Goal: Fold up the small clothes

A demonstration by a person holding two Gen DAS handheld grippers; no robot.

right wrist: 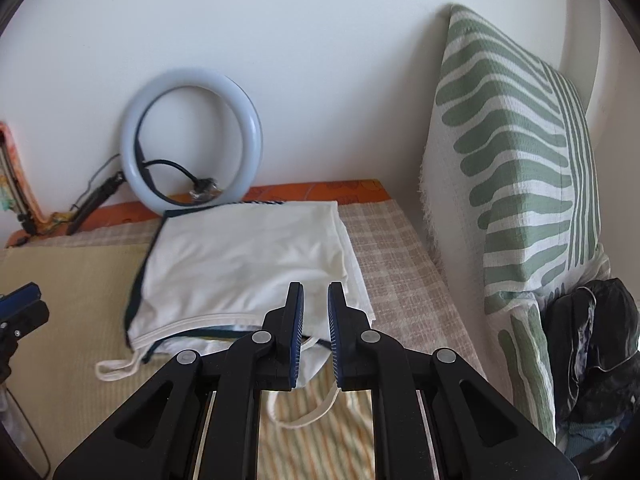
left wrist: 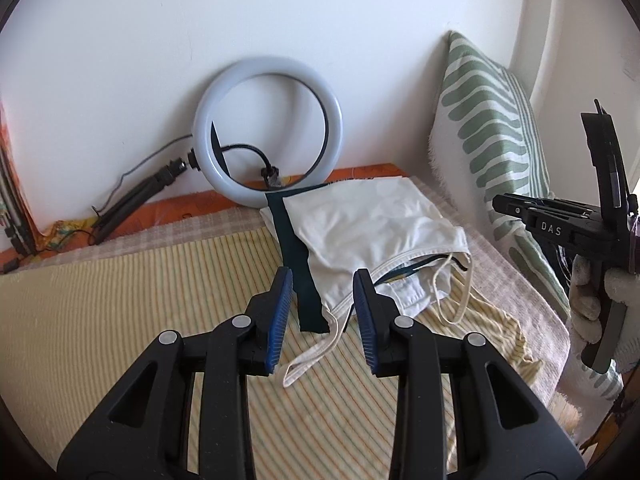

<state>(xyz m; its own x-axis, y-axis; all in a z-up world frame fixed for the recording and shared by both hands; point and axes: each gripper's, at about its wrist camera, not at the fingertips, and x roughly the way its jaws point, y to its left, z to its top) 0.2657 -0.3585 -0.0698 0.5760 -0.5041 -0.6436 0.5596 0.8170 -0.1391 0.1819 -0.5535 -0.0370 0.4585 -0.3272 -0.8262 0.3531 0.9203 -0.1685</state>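
A white strappy top (left wrist: pixel 360 224) with dark navy trim (left wrist: pixel 298 268) lies folded on the yellow striped cloth (left wrist: pixel 140 300); its white straps (left wrist: pixel 316 356) trail toward me. My left gripper (left wrist: pixel 322 284) is open and empty, just above the top's near left edge. In the right wrist view the top (right wrist: pixel 244 256) lies ahead, straps (right wrist: pixel 116 368) at its near edge. My right gripper (right wrist: pixel 316 300) hovers over the top's near right corner, jaws a little apart, holding nothing. The right gripper also shows at the right edge of the left wrist view (left wrist: pixel 560 228).
A ring light (left wrist: pixel 268 128) with tripod (left wrist: pixel 136 200) leans on the white wall behind. A green-striped cushion (right wrist: pixel 516 184) stands at the right. A dark garment (right wrist: pixel 596 348) is bundled at the far right. A checked blanket (right wrist: pixel 400 272) edges the bed.
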